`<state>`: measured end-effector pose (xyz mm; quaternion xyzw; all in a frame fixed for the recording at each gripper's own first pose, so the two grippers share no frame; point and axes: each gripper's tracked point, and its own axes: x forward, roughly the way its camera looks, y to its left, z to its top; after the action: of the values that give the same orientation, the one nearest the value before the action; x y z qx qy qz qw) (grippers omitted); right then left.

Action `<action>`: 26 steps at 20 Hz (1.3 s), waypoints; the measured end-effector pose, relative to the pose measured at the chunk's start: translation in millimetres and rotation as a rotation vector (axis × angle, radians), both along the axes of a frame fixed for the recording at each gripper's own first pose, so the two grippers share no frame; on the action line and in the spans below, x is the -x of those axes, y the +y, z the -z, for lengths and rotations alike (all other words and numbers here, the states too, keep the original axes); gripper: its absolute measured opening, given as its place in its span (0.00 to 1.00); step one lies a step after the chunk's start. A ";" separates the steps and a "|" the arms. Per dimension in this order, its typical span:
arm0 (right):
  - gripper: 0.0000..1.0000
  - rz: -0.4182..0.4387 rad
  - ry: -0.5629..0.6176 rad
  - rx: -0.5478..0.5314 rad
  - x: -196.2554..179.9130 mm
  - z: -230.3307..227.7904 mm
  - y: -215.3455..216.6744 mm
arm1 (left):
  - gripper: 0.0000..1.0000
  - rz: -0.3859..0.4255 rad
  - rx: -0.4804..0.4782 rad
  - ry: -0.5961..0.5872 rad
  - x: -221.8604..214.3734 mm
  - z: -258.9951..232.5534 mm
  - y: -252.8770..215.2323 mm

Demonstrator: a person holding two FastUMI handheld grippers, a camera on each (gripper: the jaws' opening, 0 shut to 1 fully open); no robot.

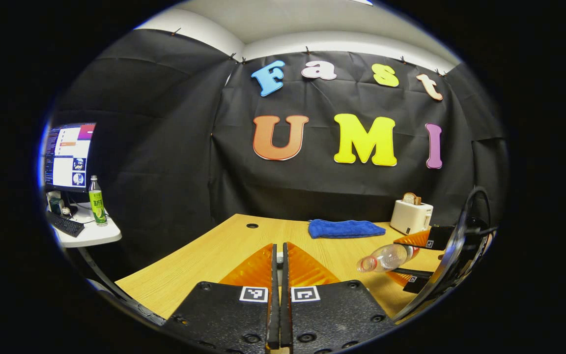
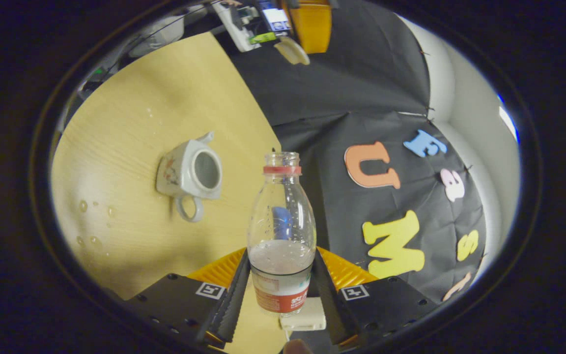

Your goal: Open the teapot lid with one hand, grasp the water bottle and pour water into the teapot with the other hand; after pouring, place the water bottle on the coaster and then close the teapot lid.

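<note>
My right gripper is shut on a clear, uncapped water bottle with a red neck ring and a little water near its base. In the left gripper view the water bottle lies almost level in the right gripper, mouth pointing left. The white teapot stands on the wooden table with its top open, off to the left of the bottle's mouth. My left gripper has its fingers pressed together. In the right gripper view the left gripper holds the cream teapot lid at its tips, raised beyond the table.
Water drops lie on the table near the teapot. A blue cloth and a white toaster sit at the back of the table. A side table on the left holds a monitor, a keyboard and a green bottle.
</note>
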<state>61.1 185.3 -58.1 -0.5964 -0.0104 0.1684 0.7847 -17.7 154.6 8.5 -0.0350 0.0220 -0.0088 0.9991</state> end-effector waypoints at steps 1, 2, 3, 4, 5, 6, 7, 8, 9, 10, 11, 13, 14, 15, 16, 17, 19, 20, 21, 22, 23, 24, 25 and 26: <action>0.72 0.013 0.019 -0.072 -1.2 -4.7 -3.5 | 0.03 0.006 -0.007 -0.002 -0.3 -0.8 -4.0; 0.72 0.028 0.033 -0.135 -3.1 -9.8 -7.2 | 0.03 0.012 -0.015 -0.003 -0.8 -0.8 -8.5; 0.71 0.043 0.040 -0.196 -5.3 -18.2 -12.1 | 0.03 0.017 -0.024 -0.005 -0.3 -1.4 -13.0; 0.71 0.059 0.053 -0.264 -7.9 -24.9 -16.9 | 0.03 0.021 -0.031 -0.009 -0.4 -3.1 -16.3; 0.71 0.075 0.074 -0.343 -10.4 -28.9 -22.0 | 0.03 0.027 -0.038 -0.012 -1.2 -3.8 -20.7; 0.71 0.093 0.101 -0.434 -13.2 -33.6 -26.8 | 0.03 0.031 -0.045 -0.015 -1.1 -3.5 -23.4; 0.70 0.109 0.132 -0.532 -16.8 -37.2 -31.8 | 0.03 0.034 -0.051 -0.016 -1.8 -3.8 -25.6; 0.72 0.123 0.170 -0.625 -19.6 -39.7 -36.1 | 0.03 0.037 -0.054 -0.018 -1.7 -4.2 -28.5; 0.72 0.139 0.194 -0.714 -24.9 -44.2 -41.6 | 0.03 0.043 -0.055 -0.018 -2.7 -3.4 -31.2; 0.71 0.146 0.216 -0.801 -32.4 -50.0 -45.4 | 0.03 0.048 -0.055 -0.017 -1.9 -3.8 -34.1; 0.72 0.157 0.226 -0.878 -33.3 -52.3 -54.4 | 0.03 0.051 -0.057 -0.016 -1.8 -2.9 -35.4; 0.70 0.174 0.253 -1.010 -43.4 -54.5 -66.0 | 0.03 0.052 -0.060 -0.017 -2.0 -3.6 -36.1; 0.70 0.180 0.272 -1.047 -50.3 -51.4 -67.8 | 0.03 0.053 -0.058 -0.018 -4.0 -2.1 -36.0; 0.70 0.189 0.285 -1.081 -57.6 -49.2 -70.8 | 0.03 0.056 -0.054 -0.013 -5.5 0.0 -36.4; 0.70 0.199 0.297 -1.115 -63.9 -45.1 -72.3 | 0.03 0.056 -0.055 -0.006 -6.0 2.2 -37.9; 0.70 0.205 0.309 -1.142 -70.8 -39.1 -72.6 | 0.03 0.054 -0.058 -0.002 -6.6 3.0 -37.5; 0.71 0.214 0.327 -1.191 -82.7 -28.0 -71.6 | 0.03 0.054 -0.065 0.000 -6.1 4.3 -35.8; 0.70 0.218 0.340 -1.201 -87.9 -21.4 -70.6 | 0.03 0.054 -0.065 -0.002 -6.7 3.6 -36.5; 0.70 0.224 0.349 -1.214 -92.1 -17.1 -68.8 | 0.03 0.053 -0.064 -0.003 -6.0 3.5 -35.9; 0.70 0.232 0.361 -1.222 -95.2 -12.0 -67.4 | 0.03 0.053 -0.064 -0.002 -5.5 4.5 -35.0; 0.70 0.236 0.365 -1.235 -97.8 -7.7 -66.6 | 0.03 0.050 -0.065 0.000 -6.4 5.5 -33.5; 0.70 0.242 0.370 -1.241 -100.9 -2.5 -66.3 | 0.03 0.048 -0.065 0.003 -7.6 6.7 -32.6; 0.70 0.245 0.383 -1.255 -105.6 3.1 -64.2 | 0.03 0.044 -0.064 0.006 -8.4 7.6 -30.6; 0.70 0.256 0.395 -1.264 -110.9 8.6 -63.2 | 0.03 0.043 -0.065 0.014 -9.7 11.2 -31.1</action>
<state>172.0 122.0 -66.7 0.0231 0.1075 0.1417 0.9838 -8.0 123.6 -2.6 -0.0023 0.0300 -0.0291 0.9991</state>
